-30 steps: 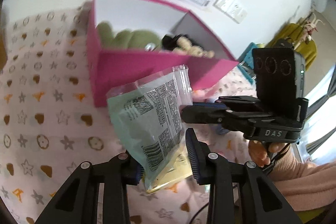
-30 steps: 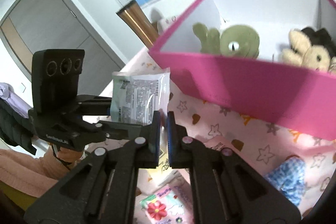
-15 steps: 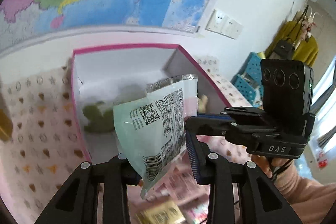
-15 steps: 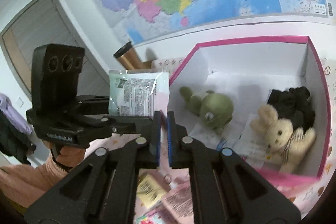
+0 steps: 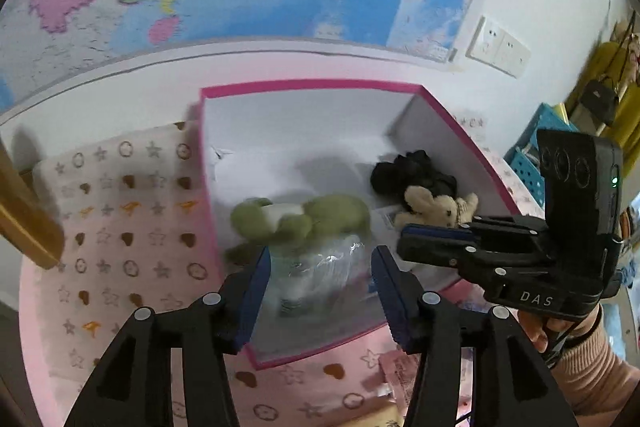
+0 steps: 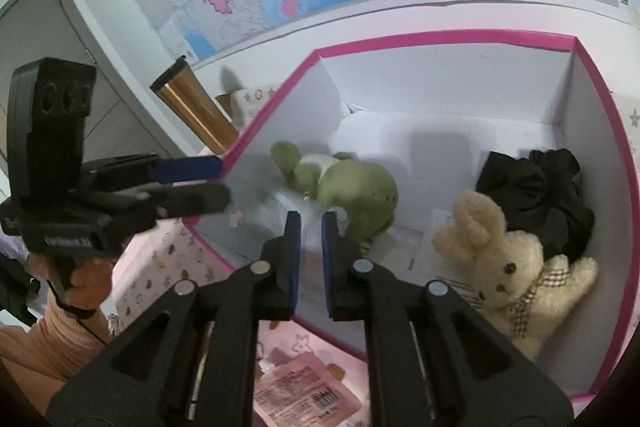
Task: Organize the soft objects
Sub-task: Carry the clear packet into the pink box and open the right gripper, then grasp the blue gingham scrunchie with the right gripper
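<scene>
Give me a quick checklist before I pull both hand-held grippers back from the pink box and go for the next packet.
1. Clear packet inside the pink box: ok, it lies blurred beside the green plush.
2. Left hand-held gripper released: ok, jaws have just been opening, pads apart from the packet.
3. Right hand-held gripper empty: ok, jaws have just been opening a little, nothing between them.
4. Packet settled flat: cannot tell, too blurred.
5. Cream rabbit and black fabric inside the box: ok.
6. Next item within view: ok, a pink packet lies in front of the box.
</scene>
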A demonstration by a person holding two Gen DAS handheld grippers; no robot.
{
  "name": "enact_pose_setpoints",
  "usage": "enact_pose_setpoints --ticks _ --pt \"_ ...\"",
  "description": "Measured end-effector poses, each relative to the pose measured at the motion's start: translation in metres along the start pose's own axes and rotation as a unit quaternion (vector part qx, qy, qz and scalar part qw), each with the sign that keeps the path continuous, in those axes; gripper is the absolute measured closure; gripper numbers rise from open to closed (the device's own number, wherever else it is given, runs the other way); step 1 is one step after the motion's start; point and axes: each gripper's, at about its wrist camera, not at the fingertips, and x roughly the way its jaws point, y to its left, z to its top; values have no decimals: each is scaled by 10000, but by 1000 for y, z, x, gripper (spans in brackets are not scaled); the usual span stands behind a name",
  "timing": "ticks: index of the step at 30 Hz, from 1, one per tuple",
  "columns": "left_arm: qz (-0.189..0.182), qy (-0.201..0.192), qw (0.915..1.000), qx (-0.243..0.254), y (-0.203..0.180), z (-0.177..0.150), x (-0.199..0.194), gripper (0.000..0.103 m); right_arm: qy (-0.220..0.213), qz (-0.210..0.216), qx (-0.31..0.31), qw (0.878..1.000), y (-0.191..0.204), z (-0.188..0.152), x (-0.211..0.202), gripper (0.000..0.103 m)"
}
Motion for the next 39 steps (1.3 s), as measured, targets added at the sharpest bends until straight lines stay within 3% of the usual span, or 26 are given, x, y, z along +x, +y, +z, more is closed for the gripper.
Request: enact_pose_setpoints --ticks 6,14,18,22,29,39 --pt "-24 -224 9997 -74 -1 -11 -13 50 -140 70 92 9998 -2 -5 -19 80" --pt "-726 -546 9958 68 -26 -36 -44 48 -469 153 -53 9988 5 -23 -72 56" --pt "-1077 -568 9925 113 -43 -52 -50 46 -542 55 -87 9985 5 -41 -102 54" --pt "-1361 -437 9896 163 -60 -65 -41 46 -349 -285 -115 9989 -2 -65 -113 52" --pt "-1782 134 9838 118 -90 -86 2 46 175 -947 289 9949 -37 -116 -104 52" --pt "-1790 782 9805 208 -122 -105 53 48 395 -1057 374 9929 -53 -144 -90 52"
